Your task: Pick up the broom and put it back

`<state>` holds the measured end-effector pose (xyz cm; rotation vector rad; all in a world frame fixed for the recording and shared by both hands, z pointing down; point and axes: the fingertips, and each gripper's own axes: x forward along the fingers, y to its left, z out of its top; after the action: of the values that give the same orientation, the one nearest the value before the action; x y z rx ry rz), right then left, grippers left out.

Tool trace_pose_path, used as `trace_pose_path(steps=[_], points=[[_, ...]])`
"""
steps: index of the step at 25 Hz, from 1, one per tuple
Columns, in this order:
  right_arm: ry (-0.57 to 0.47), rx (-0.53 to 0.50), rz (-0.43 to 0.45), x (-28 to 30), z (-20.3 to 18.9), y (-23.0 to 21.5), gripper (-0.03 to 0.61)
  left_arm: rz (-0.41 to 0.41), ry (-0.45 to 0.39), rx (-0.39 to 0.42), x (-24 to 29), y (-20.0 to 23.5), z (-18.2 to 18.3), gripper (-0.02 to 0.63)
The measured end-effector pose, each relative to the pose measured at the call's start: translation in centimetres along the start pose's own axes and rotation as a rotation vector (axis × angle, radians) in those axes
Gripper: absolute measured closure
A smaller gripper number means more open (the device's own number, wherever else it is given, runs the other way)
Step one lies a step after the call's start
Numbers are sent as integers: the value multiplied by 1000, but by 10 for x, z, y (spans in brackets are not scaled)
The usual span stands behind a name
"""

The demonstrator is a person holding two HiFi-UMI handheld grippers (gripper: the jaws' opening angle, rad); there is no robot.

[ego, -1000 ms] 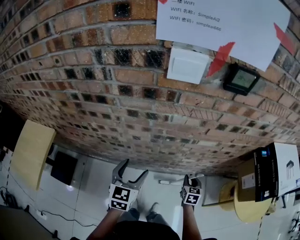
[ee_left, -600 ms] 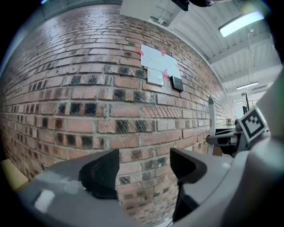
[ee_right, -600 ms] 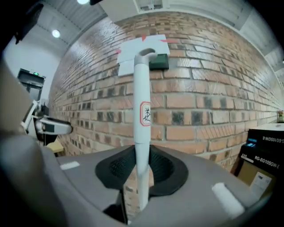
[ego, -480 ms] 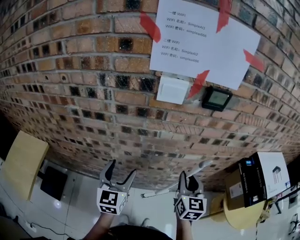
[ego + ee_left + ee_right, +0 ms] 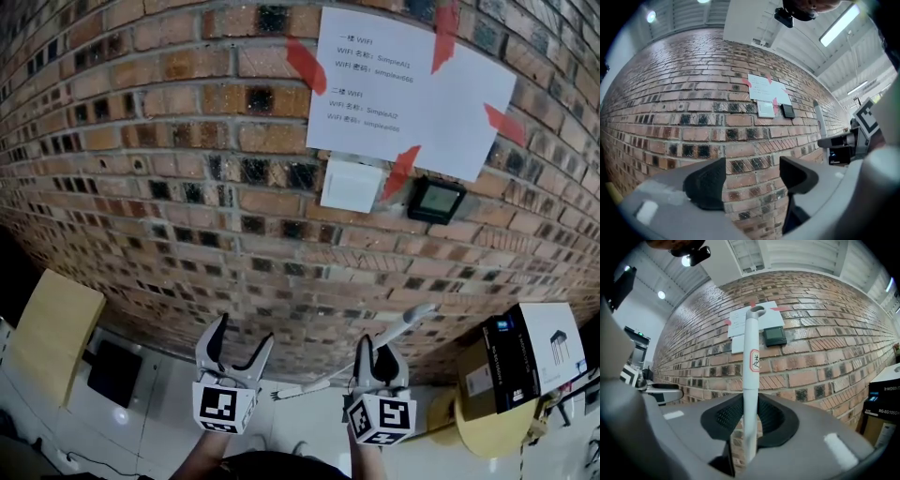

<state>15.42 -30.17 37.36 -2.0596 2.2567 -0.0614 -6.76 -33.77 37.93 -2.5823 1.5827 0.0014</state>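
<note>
— White plastic, that shaft. Where is the broom (image 5: 751,348) now?

— In the right gripper (image 5: 750,416). Its pads are clamped on the handle low down. The rest of the handle runs straight out ahead of the jaws, and the looped end is close to the brick wall (image 5: 169,187).

— How does it lie from overhead?

— It slants. The top end points up and right towards the wall, and the lower end trails down and left, between the two grippers.

— And the left gripper (image 5: 752,180)?

— Its jaws stand apart with only brickwork showing between them. It hangs beside the broom, to its left, without touching it.

— So which hand puts it back?

— The right, I'd judge. It already has the grip, and the loop leads towards the wall. I can't see a hook or a resting place.
</note>
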Motion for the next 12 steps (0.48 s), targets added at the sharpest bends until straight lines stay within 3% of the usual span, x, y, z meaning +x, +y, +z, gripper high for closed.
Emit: trace_pose_path(steps=[3, 5, 12], points=[[22, -8, 9, 0, -5, 7, 485, -4, 28, 33, -4, -1, -4, 252], [23, -21, 13, -1, -4, 10, 485, 6, -2, 42, -6, -2, 3, 250], [22, -63, -9, -9, 2, 8, 485, 26, -41, -52, -7, 3, 7, 232]])
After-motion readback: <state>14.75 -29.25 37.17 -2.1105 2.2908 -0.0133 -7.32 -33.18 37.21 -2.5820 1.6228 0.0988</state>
